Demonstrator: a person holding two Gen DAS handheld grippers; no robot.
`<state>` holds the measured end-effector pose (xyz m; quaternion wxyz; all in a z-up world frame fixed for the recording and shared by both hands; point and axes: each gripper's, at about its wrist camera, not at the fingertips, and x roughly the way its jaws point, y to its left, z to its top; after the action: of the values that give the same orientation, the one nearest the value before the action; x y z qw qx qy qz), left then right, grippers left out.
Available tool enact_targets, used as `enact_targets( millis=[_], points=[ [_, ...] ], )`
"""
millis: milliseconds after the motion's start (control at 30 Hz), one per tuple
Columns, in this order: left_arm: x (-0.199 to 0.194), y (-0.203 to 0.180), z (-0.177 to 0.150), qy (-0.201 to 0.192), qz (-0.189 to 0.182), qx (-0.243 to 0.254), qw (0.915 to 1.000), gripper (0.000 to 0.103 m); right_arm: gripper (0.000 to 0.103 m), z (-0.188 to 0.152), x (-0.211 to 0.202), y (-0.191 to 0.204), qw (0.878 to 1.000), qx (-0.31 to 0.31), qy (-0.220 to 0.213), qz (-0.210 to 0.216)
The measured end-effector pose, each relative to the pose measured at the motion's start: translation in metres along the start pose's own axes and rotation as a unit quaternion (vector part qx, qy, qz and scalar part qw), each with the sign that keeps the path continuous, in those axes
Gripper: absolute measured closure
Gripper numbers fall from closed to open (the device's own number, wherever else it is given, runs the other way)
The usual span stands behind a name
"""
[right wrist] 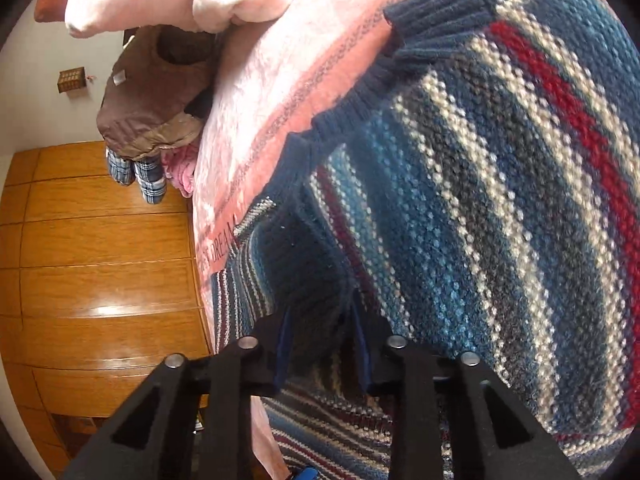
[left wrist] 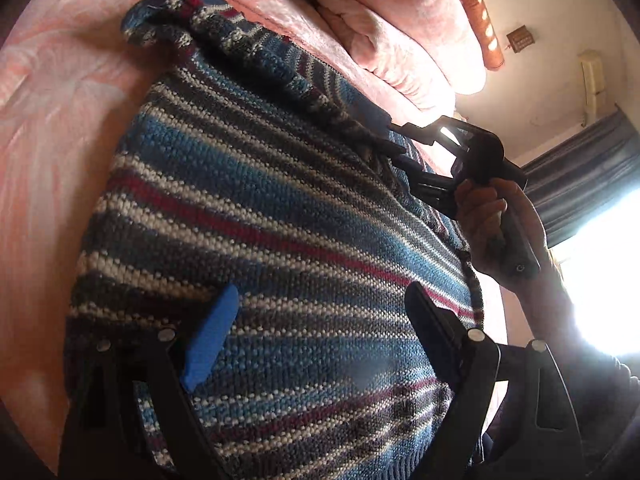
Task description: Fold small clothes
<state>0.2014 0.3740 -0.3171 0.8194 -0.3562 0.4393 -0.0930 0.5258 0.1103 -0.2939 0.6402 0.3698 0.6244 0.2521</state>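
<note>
Striped knit sweater lies on the pink bed cover. Soft, thick, limp; best gripped at ribbed edges. My right gripper has jaws pinched on the navy ribbing. My left gripper jaws wide over the sweater's body.

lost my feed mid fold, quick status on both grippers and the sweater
Right gripper shut on the sweater's navy ribbed edge. Left gripper open, jaws over the striped sweater. Sweater on pink bedspread; nothing in the way.

I see open pink bedspread left of the striped sweater; piled pink quilts block the far side.
</note>
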Motion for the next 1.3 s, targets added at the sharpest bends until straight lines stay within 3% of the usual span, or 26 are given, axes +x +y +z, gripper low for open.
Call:
enact_targets(
  millis=[267,567,800,933,1200,1300],
  points=[
    [-0.01,0.007,0.003,0.007,-0.011,-0.023,0.9997,0.02,0.096,0.009,-0.048,0.072,0.993,-0.107,-0.042,-0.039],
    [-0.056,-0.004,0.07,-0.052,-0.051,-0.016,0.9972,0.021,0.096,0.031,-0.119,0.1,0.984,-0.143,-0.086,-0.061],
    [-0.056,0.01,0.135,-0.071,-0.103,-0.066,0.9899,0.022,0.096,0.038,-0.15,0.052,0.985,-0.119,-0.097,-0.077],
    [-0.022,0.013,0.167,-0.052,-0.119,-0.092,0.9872,0.025,0.096,0.034,-0.155,0.008,0.987,-0.098,-0.089,-0.087],
    [0.051,0.025,0.183,0.018,-0.049,-0.079,0.9955,0.025,0.096,0.028,-0.14,-0.056,0.99,-0.069,-0.071,-0.105],
    [0.06,0.023,0.189,0.034,-0.047,-0.075,0.9955,0.025,0.091,0.029,-0.13,-0.071,0.989,-0.065,-0.045,-0.126]
  ],
)
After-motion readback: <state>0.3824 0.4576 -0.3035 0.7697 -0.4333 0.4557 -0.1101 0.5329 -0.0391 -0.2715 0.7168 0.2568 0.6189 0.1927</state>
